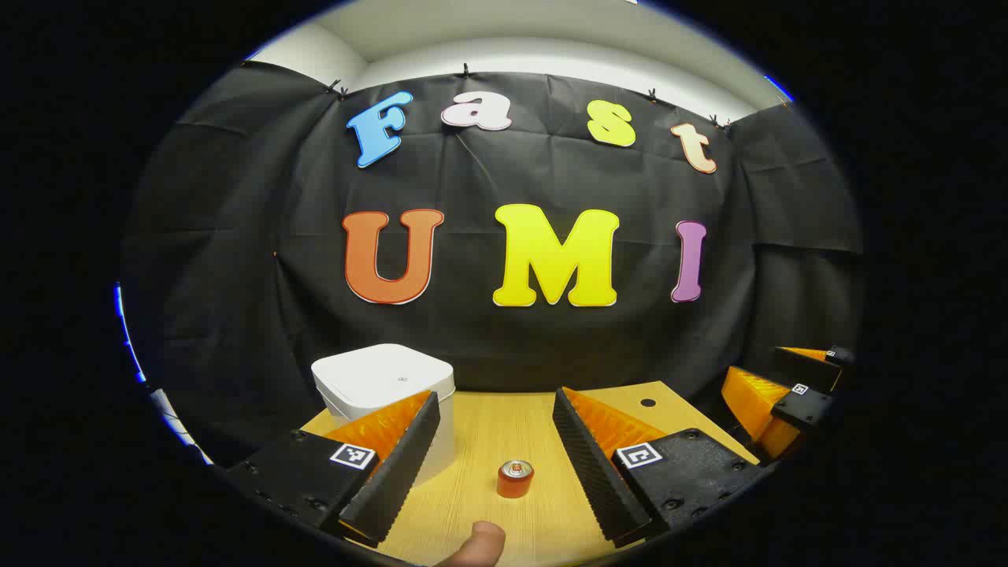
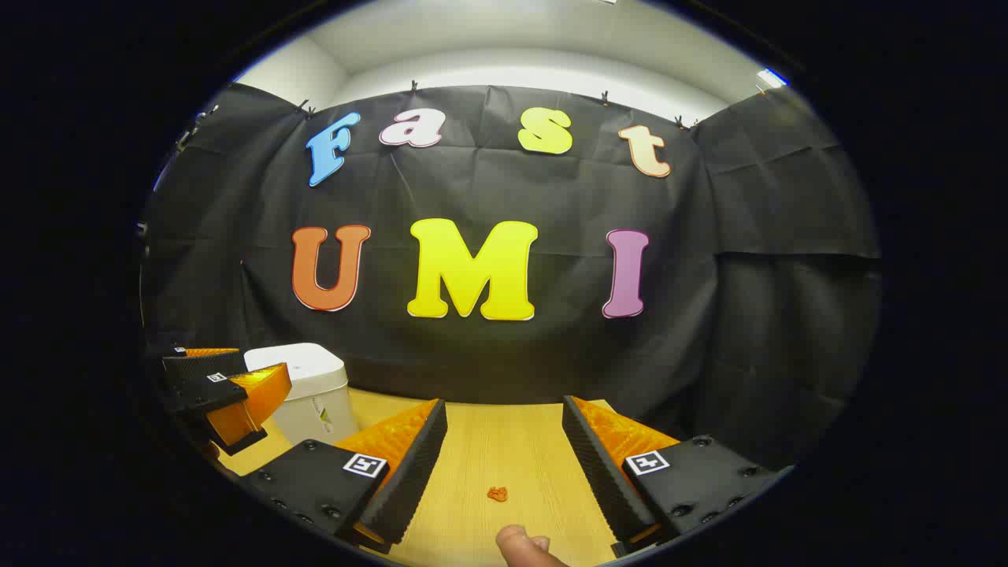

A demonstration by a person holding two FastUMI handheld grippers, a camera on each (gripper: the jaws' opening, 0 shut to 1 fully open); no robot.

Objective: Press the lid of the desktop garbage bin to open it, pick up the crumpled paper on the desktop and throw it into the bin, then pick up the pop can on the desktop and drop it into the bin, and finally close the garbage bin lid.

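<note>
With the white bin (image 1: pixel 383 394) at the far left of the desk, lid down, the orange pop can (image 1: pixel 515 479) and crumpled paper (image 2: pixel 497 494) nearer, both grippers (image 1: pixel 494 465) (image 2: pixel 504 472) gape empty, so press squarely on the lid's top first.

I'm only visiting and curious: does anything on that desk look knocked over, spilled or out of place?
Nothing stands out. The white bin sits level with its lid shut, the pop can stands upright on the wooden desk, and the crumpled paper lies apart on it.
</note>
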